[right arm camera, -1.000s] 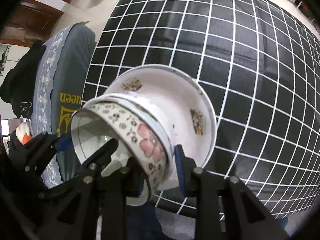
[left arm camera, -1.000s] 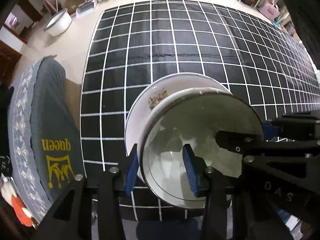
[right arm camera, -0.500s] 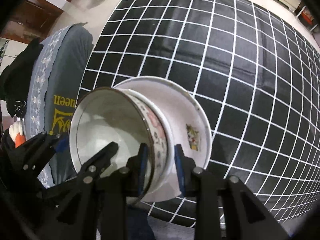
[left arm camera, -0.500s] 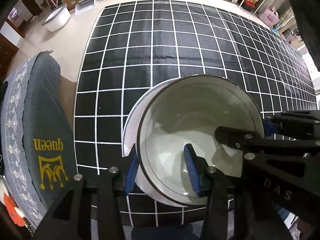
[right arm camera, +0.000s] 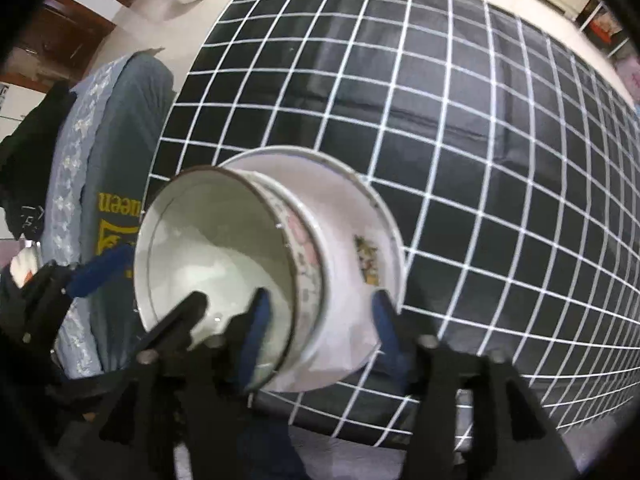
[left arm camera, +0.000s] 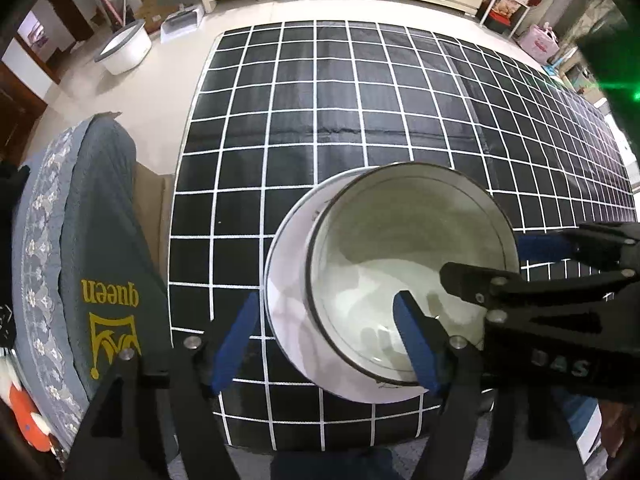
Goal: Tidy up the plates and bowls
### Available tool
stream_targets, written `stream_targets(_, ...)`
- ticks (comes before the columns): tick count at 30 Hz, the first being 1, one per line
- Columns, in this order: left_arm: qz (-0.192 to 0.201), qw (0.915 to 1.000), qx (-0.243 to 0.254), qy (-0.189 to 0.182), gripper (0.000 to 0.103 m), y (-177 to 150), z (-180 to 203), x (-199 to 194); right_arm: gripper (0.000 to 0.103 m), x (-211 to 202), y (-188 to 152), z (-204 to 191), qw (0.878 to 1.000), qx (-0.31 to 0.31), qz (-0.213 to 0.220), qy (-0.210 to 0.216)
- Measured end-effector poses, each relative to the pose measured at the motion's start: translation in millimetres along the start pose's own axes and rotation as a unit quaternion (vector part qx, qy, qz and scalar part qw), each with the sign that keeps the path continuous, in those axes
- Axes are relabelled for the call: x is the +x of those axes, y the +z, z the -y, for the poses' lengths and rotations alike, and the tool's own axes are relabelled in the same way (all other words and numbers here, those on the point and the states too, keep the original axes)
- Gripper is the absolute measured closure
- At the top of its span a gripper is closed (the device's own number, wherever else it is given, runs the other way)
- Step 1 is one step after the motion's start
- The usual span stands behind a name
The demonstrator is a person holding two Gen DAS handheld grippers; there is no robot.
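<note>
Left wrist: bowl in plate.

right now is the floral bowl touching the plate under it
Touching. The right wrist view shows the bowl with its floral wall sitting down inside the plate, and no gap where they meet.

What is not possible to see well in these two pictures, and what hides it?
- Left wrist view: where the bowl meets the plate. The bowl's own wall hides it.
- Left wrist view: most of the plate's face, covered by the bowl.
- Right wrist view: the flower pattern on the bowl's outside is blurred and seen edge-on.
- Right wrist view: the yellow word on the cushion. The bowl's rim cuts off its first letters.
</note>
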State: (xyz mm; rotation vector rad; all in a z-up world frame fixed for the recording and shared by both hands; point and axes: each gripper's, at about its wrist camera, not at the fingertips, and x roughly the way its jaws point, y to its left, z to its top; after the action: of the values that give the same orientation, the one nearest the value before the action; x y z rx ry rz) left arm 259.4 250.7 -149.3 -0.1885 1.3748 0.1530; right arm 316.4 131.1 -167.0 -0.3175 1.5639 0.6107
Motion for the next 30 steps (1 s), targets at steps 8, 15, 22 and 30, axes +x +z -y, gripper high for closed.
stream_targets(8,0.019,0.9996,-0.010,-0.019,0.021,-11.1,0.6,-18.4,0.013,-19.0,-17.7,7.5,1.000,0.013,0.017,0.019)
stream_targets(15,0.064,0.9979,0.009,-0.009,0.014,-33.6,14.7,-65.6,0.011,-62.7,-52.7,0.0,0.998,-0.006,0.068,0.010)
stream_targets(22,0.122,0.9920,0.030,0.000,0.009,-78.2,42.2,-109.5,0.004,-99.0,-103.9,15.0,0.993,-0.011,0.119,-0.004)
stream_targets(30,0.206,0.9784,0.013,0.013,0.009,-139.0,66.9,-148.4,0.000,-133.0,-179.0,39.5,0.980,-0.002,0.199,-0.021)
